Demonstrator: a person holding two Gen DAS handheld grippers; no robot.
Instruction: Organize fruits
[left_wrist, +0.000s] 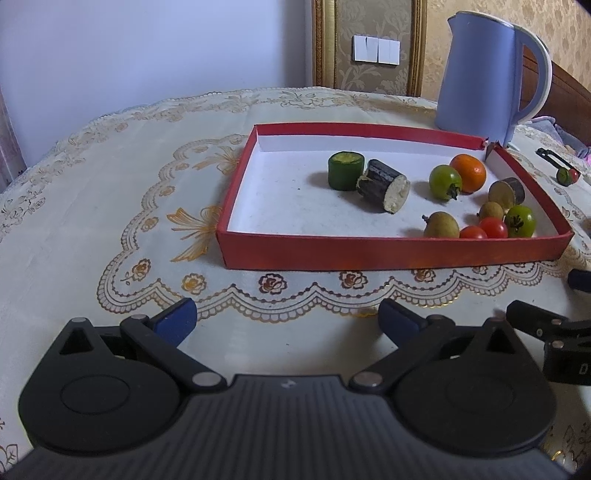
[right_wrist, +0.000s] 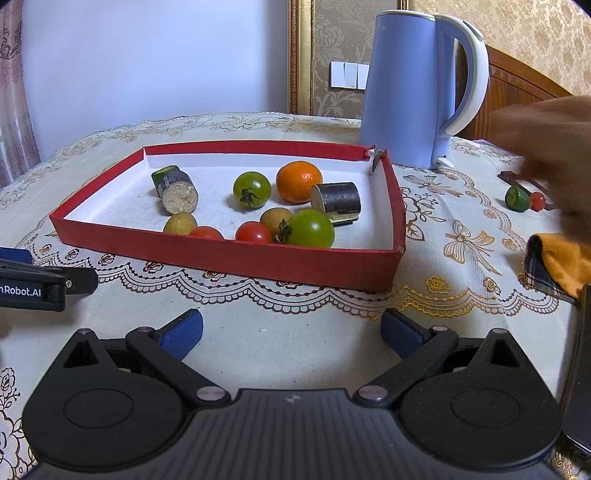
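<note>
A shallow red box (left_wrist: 369, 254) (right_wrist: 221, 254) sits on the tablecloth and holds the fruit. Inside are an orange (left_wrist: 468, 172) (right_wrist: 299, 181), two green tomatoes (left_wrist: 445, 181) (right_wrist: 252, 190), two red cherry tomatoes (left_wrist: 493, 227) (right_wrist: 253, 232), brown longans (left_wrist: 440, 225) (right_wrist: 180, 223), a green cucumber piece (left_wrist: 345, 170) and dark sugarcane pieces (left_wrist: 384, 184) (right_wrist: 340, 202). My left gripper (left_wrist: 286, 319) is open and empty, low over the cloth in front of the box. My right gripper (right_wrist: 291, 326) is open and empty too, beside it on the right.
A blue kettle (left_wrist: 487, 74) (right_wrist: 413, 88) stands behind the box's far right corner. A green piece and a red tomato (right_wrist: 524, 199) lie on the cloth right of the box, by a blurred hand (right_wrist: 554, 147). An orange-and-plaid cloth (right_wrist: 557, 266) lies further right.
</note>
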